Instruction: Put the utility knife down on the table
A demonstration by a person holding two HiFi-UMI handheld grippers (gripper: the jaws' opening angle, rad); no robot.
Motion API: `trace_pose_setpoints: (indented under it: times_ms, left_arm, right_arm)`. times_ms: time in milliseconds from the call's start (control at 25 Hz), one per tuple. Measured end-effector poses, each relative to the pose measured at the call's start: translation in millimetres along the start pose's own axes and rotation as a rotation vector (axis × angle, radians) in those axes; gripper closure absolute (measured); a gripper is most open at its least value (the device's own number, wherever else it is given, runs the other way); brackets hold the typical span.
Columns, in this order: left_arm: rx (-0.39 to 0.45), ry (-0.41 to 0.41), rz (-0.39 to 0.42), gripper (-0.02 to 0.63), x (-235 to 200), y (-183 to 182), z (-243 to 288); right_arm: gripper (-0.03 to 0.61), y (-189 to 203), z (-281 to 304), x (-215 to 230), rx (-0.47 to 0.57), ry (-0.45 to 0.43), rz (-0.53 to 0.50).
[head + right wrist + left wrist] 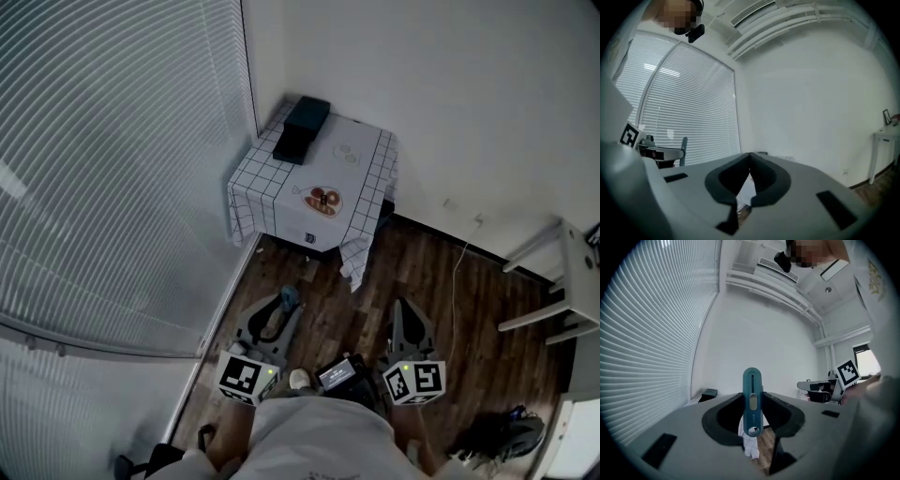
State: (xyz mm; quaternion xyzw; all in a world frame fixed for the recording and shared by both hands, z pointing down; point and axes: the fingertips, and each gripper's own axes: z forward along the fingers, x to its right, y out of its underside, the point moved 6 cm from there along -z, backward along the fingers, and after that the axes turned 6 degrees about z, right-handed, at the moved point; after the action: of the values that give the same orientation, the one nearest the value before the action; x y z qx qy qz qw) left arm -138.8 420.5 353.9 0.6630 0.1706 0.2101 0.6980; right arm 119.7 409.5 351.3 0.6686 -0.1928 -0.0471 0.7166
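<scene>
Head view, table: small, with a checked cloth, it stood far off in the corner, well apart from both grippers. A black box lay on its far left.
Head view, left gripper: carried the teal utility knife near the person, over the wooden floor.
Left gripper view, jaws: clamped on the knife's lower body. The knife stood upright with its top end free.
Right gripper view, right gripper: tips together, nothing between them.
Risk: letting go short of the table would likely drop the knife to the floor. The low hold might also let it pivot during the carry.

A box lies on the table in the corner, blinds to its left.
</scene>
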Motion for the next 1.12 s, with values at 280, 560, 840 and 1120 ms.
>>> trace_pose_setpoints:
  times_ms: [280,560,840,1120]
  left_arm:
    - [-0.006,0.016,-0.010,0.482,-2.8,3.5,9.7]
    - [-0.008,0.011,0.015,0.482,-19.5,6.8,43.1]
    - [-0.034,-0.004,0.013,0.482,-50.2,8.0,109.2]
    - [-0.034,-0.024,0.019,0.482,-78.5,3.2,182.4]
  right_arm:
    - [0.571,5.2,3.4,8.1,-0.026,0.015,0.021]
    - [0.571,13.8,36.6,23.7,-0.037,0.002,0.034]
    - [0.571,6.0,108.4,53.4,-0.048,-0.030,0.032]
    - [0.571,-5.9,178.8,95.3,-0.053,-0.049,0.039]
